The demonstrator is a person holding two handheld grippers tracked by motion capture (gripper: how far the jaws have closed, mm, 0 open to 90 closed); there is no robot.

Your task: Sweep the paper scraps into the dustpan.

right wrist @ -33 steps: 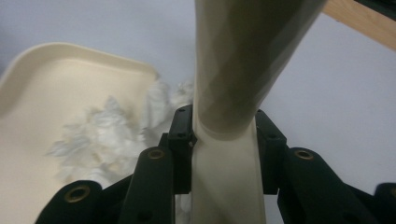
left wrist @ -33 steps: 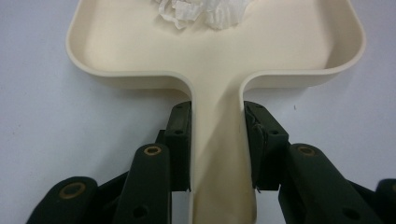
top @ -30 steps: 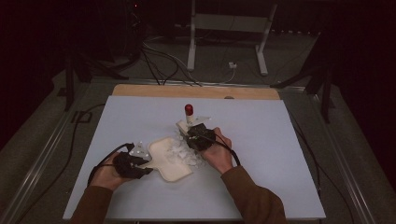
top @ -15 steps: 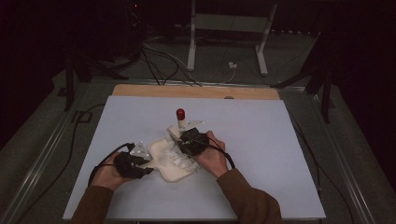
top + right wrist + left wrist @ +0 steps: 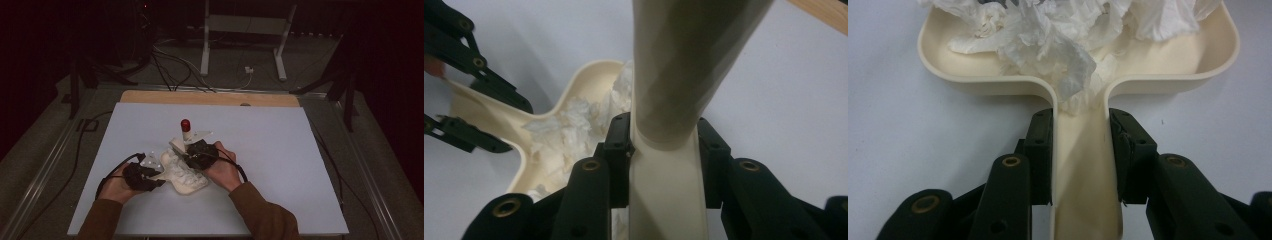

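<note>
You hold the cream dustpan (image 5: 1088,75) by its handle with the left tool (image 5: 1080,150), the jaws pressed against both sides of the handle. The pan lies flat on the white counter (image 5: 300,150), near its middle, and crumpled tissue paper (image 5: 1048,45) fills the tray. The right tool (image 5: 663,150) is clamped on the cream handle of a small brush (image 5: 674,75), which stands tilted over the far side of the dustpan; its red tip (image 5: 185,123) points away from you.

I judge the dustpan to be light, stiff plastic, rather smooth, so it can slide on the counter if you push it. The handle is the correct place to take it, close to the tray, as you do now. The tissue is very light and soft; it will roll out of the dustpan easily when you tilt it or move fast.

The left gripper view shows the pile of tissue and the grip on the dustpan handle clearly. The high view shows where the dustpan (image 5: 182,172) lies on the counter, with both hands beside it.
</note>
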